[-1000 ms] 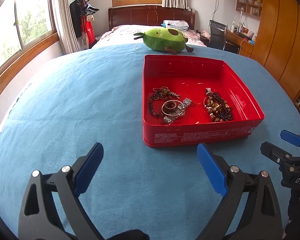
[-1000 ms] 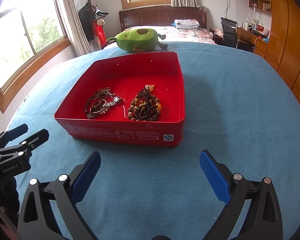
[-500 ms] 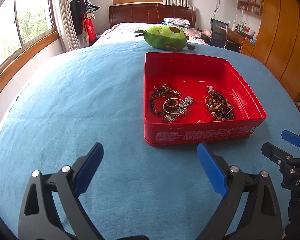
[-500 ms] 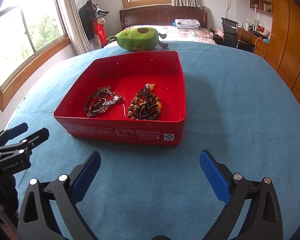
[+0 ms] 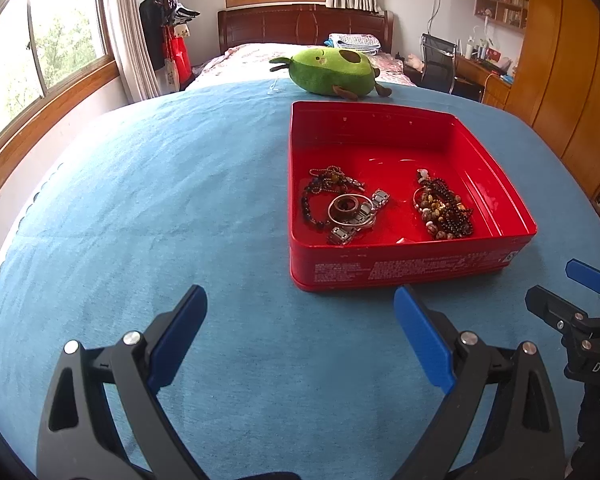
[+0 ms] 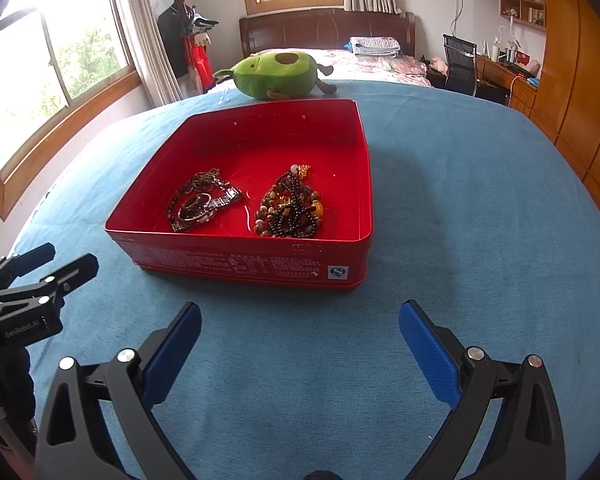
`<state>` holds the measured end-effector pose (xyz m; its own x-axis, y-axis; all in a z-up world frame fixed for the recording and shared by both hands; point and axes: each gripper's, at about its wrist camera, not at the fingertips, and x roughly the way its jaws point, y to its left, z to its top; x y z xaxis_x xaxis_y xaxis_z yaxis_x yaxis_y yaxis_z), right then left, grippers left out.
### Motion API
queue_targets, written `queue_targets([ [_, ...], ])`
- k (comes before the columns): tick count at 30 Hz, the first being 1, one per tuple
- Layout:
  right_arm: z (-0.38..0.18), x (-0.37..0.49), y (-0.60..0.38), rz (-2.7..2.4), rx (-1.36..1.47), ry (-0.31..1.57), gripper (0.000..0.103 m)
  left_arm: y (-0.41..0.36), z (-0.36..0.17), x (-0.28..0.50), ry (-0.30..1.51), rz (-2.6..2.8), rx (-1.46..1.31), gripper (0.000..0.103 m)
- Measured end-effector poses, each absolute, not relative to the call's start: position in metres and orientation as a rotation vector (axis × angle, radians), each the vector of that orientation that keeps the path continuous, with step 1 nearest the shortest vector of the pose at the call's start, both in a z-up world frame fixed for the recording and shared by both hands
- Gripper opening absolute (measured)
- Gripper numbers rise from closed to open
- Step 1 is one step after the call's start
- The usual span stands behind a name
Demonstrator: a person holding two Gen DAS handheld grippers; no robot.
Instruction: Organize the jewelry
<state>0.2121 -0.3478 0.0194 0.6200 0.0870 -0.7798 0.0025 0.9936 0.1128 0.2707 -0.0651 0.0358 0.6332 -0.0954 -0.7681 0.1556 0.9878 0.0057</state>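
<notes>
Lying in two separate heaps on the floor of a red tin, the jewelry is seen toward the tin's near wall: a metal watch tangled with a dark bead chain on the left, a pile of brown and black bead strings on the right, a strip of bare red floor kept between them. The back half of the tin is left bare, and its four upright walls are unobstructed from above. The tin is set on a counter covered in blue cloth, with wide open cloth to its left, right and front. A green avocado plush is placed just beyond the far wall, near the counter's far edge. The left claw is held spread wide and empty above the cloth, short of the tin's near left corner. The right claw is likewise spread and empty, in front of the near wall, apart from it.
</notes>
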Motion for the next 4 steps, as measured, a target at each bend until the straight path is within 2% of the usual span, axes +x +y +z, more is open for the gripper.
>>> queue_targets([
  [4,0.0193,0.2122,-0.3479,0.048,0.106,0.904,0.099,-0.0650,0.0354,0.2705,0.874,-0.140,0.072,0.094],
])
